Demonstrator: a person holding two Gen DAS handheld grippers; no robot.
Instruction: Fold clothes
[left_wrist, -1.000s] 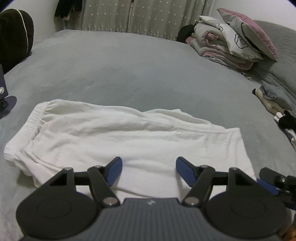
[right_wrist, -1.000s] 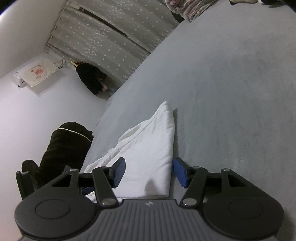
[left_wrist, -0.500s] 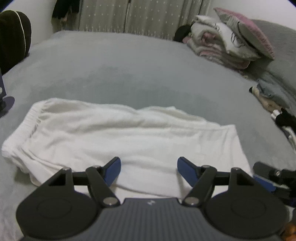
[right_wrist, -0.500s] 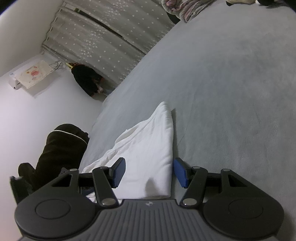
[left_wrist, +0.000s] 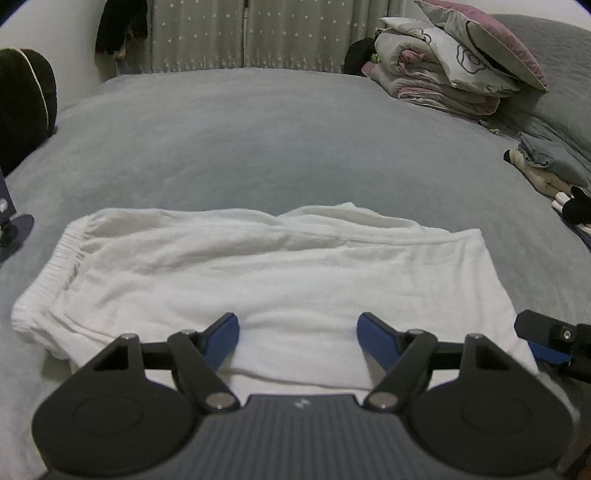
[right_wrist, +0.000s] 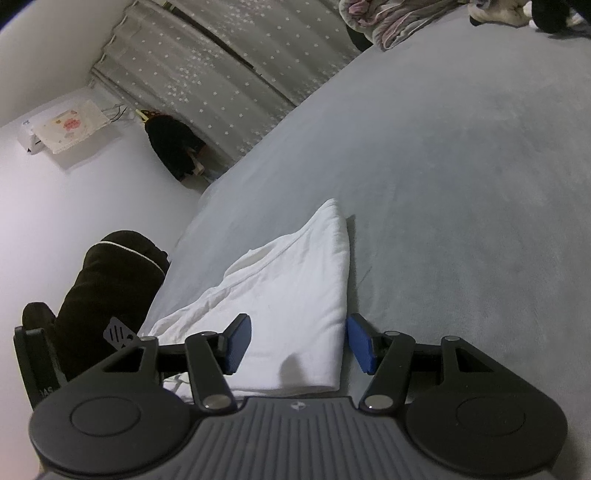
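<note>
While the white shorts (left_wrist: 266, 280) lie flat on the grey bed (left_wrist: 280, 140), elastic waistband to the left, the left gripper (left_wrist: 298, 334) hangs over their near edge with fingers spread apart, and the right gripper (right_wrist: 298, 343), fingers likewise apart, straddles their right-hand corner without clamping it.
</note>
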